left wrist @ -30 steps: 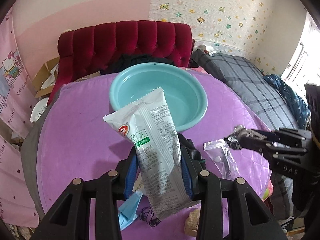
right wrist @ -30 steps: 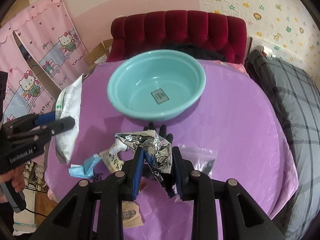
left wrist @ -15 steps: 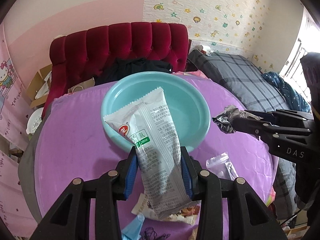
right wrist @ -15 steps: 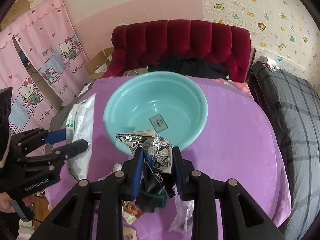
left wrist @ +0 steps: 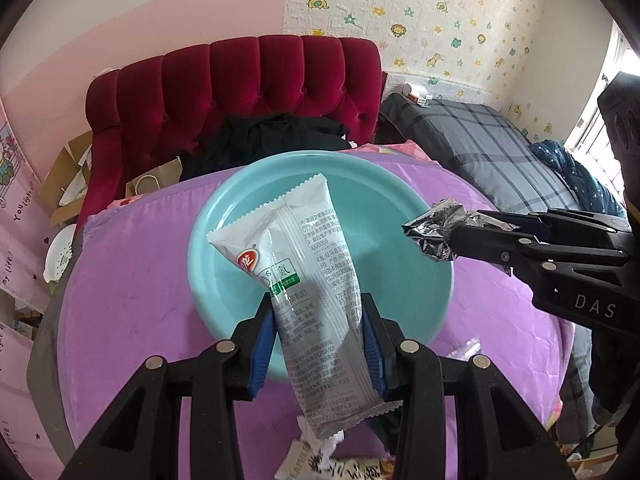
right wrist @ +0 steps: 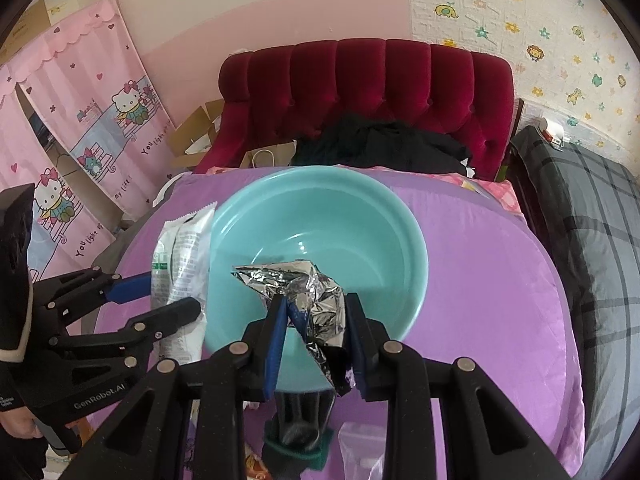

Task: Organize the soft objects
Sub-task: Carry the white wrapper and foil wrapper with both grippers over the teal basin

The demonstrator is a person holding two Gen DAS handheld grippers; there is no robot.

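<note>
Left gripper (left wrist: 318, 336) clamped on a long white printed plastic snack packet (left wrist: 308, 280), blue pads pressing its two sides about halfway along, upper end raised over the round turquoise plastic basin (left wrist: 200, 264), lower end hanging out toward the camera. Right gripper (right wrist: 316, 334) pinched on a crumpled silver foil wrapper (right wrist: 308, 288), likewise held above the basin, nearer its near-right rim; seen from the left wrist, foil poking out past the black fingers (left wrist: 484, 240) over the rim.

Probably very light, both of them. Packet pillowy and slick, likely to bow or slide if held only by a sealed end; a mid-body hold across the width, as now, judged the safest. Foil thin, springy, easy to tear or crush further; best taken on the bunched, thickest part, never a loose corner.

Basin resting on the purple cloth-covered round table (right wrist: 480, 280), nothing visible in the parts of its floor that show, though much of it hidden behind the two held items. On the table on the near side of the basin: a clear plastic bag (right wrist: 356, 440), a dark object with a green edge (right wrist: 296, 436), scraps of printed wrapper (left wrist: 320, 460). Beyond the basin, a red tufted sofa (right wrist: 380, 84) with dark clothing heaped on it.
</note>
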